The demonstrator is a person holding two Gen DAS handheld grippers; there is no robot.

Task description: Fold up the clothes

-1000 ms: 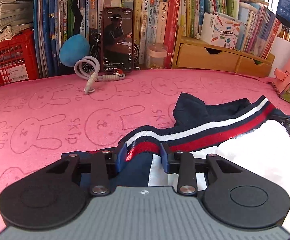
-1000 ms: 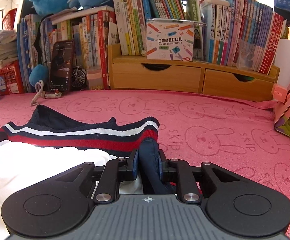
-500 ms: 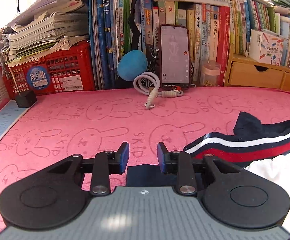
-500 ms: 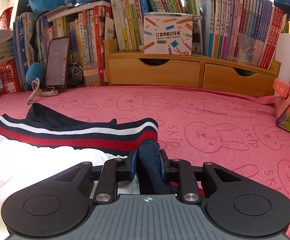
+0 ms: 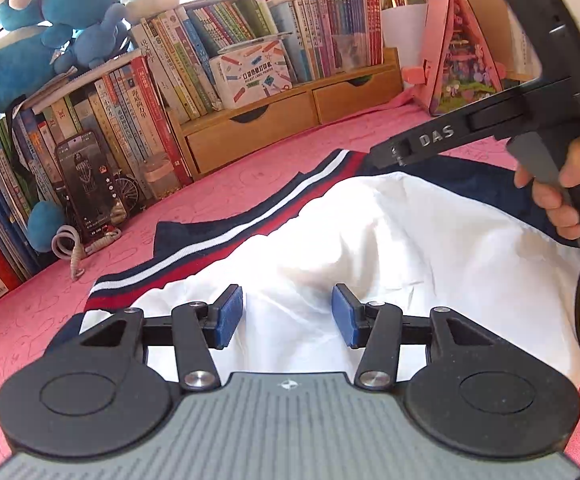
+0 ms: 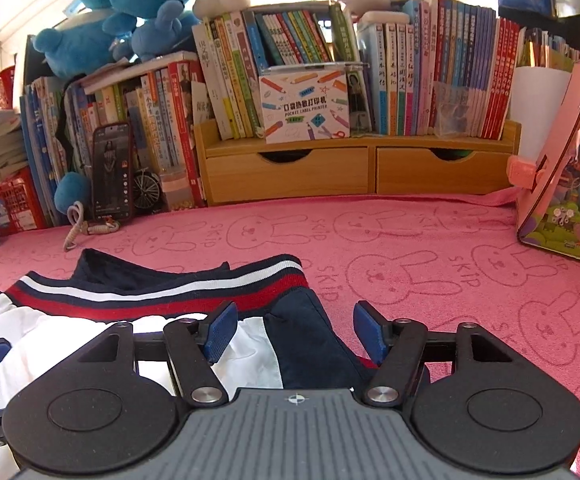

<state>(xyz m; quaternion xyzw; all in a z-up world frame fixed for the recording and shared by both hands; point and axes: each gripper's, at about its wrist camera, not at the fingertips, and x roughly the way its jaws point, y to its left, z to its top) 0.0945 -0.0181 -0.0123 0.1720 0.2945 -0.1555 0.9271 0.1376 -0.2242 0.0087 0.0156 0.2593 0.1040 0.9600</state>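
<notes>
Both jaws newly opening, garment loose between.

From my left wrist view, the housing of the left gripper covers the near edge of the garment, and the right gripper shows side-on, so I cannot read its jaw gap there. The person's hand is cut off by the right picture edge. In my right wrist view, the garment's left portion runs past the picture edge, and the phone screen content is too small to identify.
</notes>
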